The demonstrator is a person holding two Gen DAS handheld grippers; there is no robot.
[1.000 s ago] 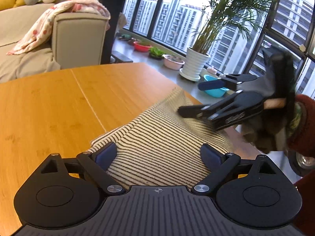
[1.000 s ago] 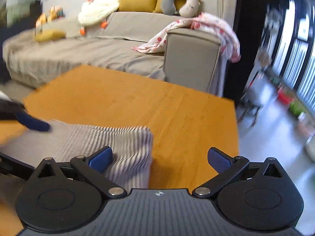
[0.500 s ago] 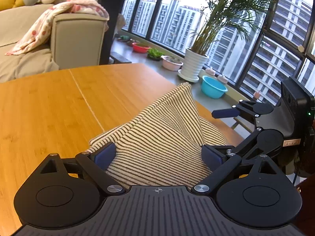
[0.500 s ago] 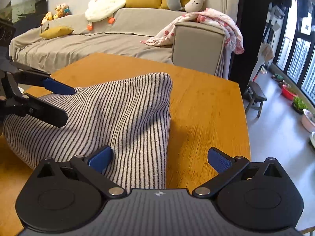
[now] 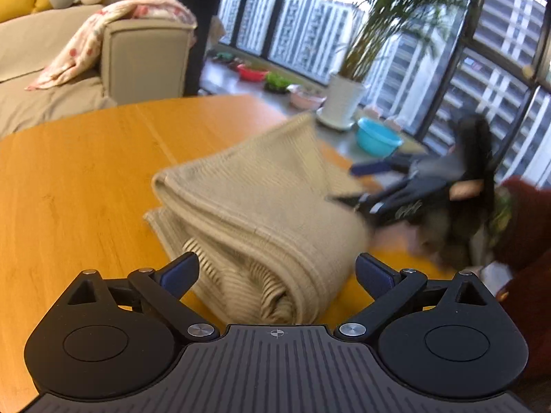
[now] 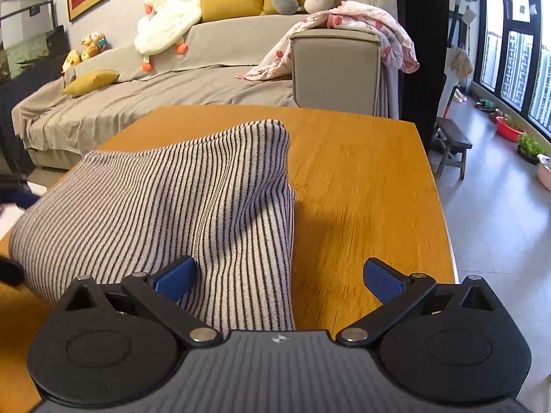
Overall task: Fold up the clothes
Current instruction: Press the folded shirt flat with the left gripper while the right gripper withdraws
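- The left wrist view is smeared by motion blur, so the stripes of the striped garment (image 5: 261, 213) wash out to plain beige there, and only its rolled near end shows ribbing.
- The right gripper (image 5: 351, 186) is a dark blur at the garment's far right edge in that view; whether it touches the cloth cannot be made out there.
- A dark red sleeve (image 5: 523, 227) is cut off by the right border.
- In the right wrist view the garment (image 6: 165, 213) lies folded in a thick bundle on the wooden table (image 6: 361, 186), its near end hidden under the gripper body.
- The left gripper (image 5: 277, 272) tilts downward over the bundle's rolled end; its jaws are opening, with the cloth between the 2 blue pads, which do not press on it.
- The right gripper (image 6: 279, 277) also angles down, spread wide, gripping nothing: its left pad (image 6: 175, 277) is over the fabric and its right pad is over bare table.
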